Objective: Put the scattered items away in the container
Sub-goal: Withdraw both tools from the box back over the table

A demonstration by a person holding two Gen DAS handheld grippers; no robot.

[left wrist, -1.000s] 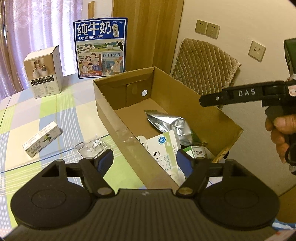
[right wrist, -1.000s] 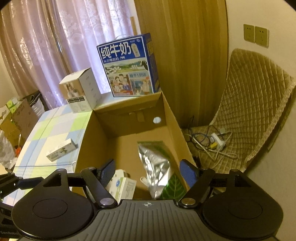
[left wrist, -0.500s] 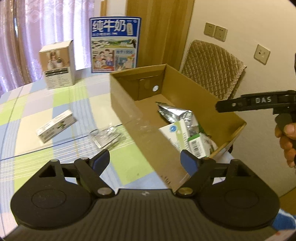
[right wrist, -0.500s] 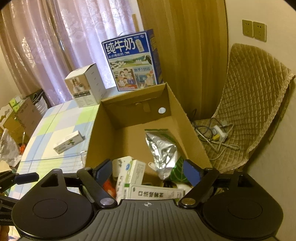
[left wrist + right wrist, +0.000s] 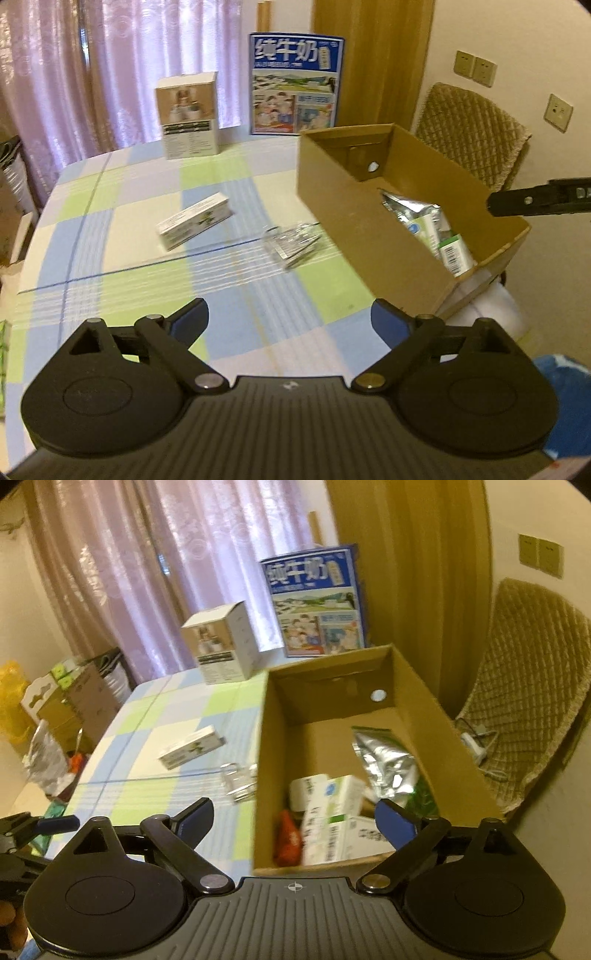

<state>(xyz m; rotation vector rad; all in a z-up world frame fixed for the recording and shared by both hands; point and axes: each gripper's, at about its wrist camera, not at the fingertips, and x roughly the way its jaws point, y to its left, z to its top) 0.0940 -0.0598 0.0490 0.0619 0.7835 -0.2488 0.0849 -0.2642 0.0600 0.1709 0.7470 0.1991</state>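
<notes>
Both the left gripper (image 5: 290,321) and right gripper (image 5: 293,818) hang spread and empty, the cardboard box (image 5: 266,760) ahead of the right one, 1 small carton (image 5: 194,220) ahead-left of the left.

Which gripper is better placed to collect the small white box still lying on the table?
Probably left. The left gripper, jaws open, hangs over the tablecloth facing the small white box. The right gripper, also open, hangs by the cardboard box, with the item off to its left.
</notes>
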